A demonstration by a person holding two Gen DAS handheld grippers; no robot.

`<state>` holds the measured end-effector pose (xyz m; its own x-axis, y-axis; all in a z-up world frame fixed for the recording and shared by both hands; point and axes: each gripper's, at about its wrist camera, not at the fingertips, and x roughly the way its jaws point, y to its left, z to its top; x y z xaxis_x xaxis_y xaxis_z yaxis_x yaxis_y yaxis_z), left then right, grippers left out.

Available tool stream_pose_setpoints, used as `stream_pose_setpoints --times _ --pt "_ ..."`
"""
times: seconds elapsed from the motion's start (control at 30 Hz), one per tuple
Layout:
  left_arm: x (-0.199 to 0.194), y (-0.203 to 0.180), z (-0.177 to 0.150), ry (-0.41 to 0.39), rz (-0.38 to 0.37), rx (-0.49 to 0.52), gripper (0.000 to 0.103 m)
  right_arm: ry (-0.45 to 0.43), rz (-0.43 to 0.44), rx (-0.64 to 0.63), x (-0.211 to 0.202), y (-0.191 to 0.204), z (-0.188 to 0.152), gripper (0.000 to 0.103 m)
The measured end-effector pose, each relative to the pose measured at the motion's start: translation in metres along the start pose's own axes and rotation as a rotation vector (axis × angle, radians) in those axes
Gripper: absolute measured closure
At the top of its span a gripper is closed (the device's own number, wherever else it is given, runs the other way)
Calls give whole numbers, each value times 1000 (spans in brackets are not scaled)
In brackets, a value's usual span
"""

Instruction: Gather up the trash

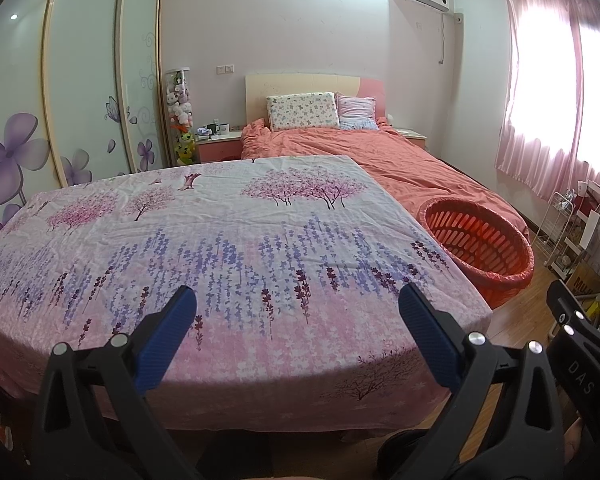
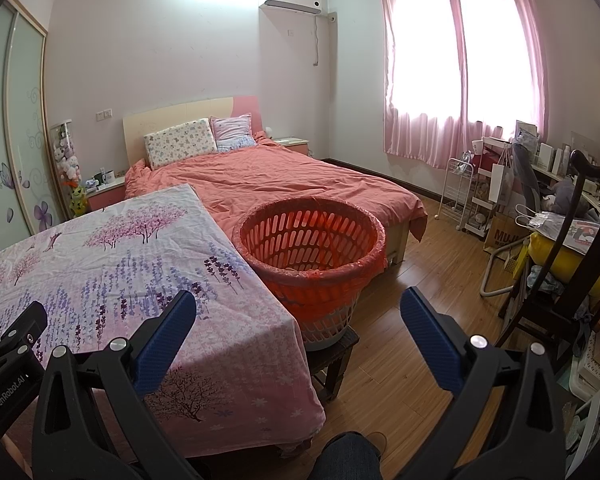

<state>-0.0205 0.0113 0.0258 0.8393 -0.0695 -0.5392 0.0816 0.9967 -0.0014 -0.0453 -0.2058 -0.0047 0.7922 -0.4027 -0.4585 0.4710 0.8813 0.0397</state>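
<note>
A round slatted basket [image 2: 312, 240] lined with an orange bag stands on a small dark stool [image 2: 336, 354] at the right of the table; it also shows in the left wrist view [image 1: 478, 246]. I see nothing inside it from here. The table wears a floral pink and purple cloth [image 1: 220, 248], also visible in the right wrist view [image 2: 112, 248]. No trash shows on it. My left gripper [image 1: 298, 300] is open and empty above the table's near edge. My right gripper [image 2: 298, 306] is open and empty, between the table corner and the basket.
A bed with an orange cover [image 2: 284, 184] lies behind the table and basket. A wardrobe [image 1: 80, 92] stands at the left. A dark chair [image 2: 560, 264], a white rack [image 2: 456, 192] and cluttered shelves fill the right side. Wood floor [image 2: 420, 264] lies between.
</note>
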Motion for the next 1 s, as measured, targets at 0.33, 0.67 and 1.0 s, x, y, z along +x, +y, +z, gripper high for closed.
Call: stream_pose_setpoints --times 0.33,0.67,1.0 --pt "0 1 -2 2 1 0 4 -1 0 -1 0 0 0 2" --pt "0 1 -2 2 1 1 4 0 0 0 0 0 1 2" --pt "-1 0 -2 2 1 2 4 1 0 -1 0 0 1 2"
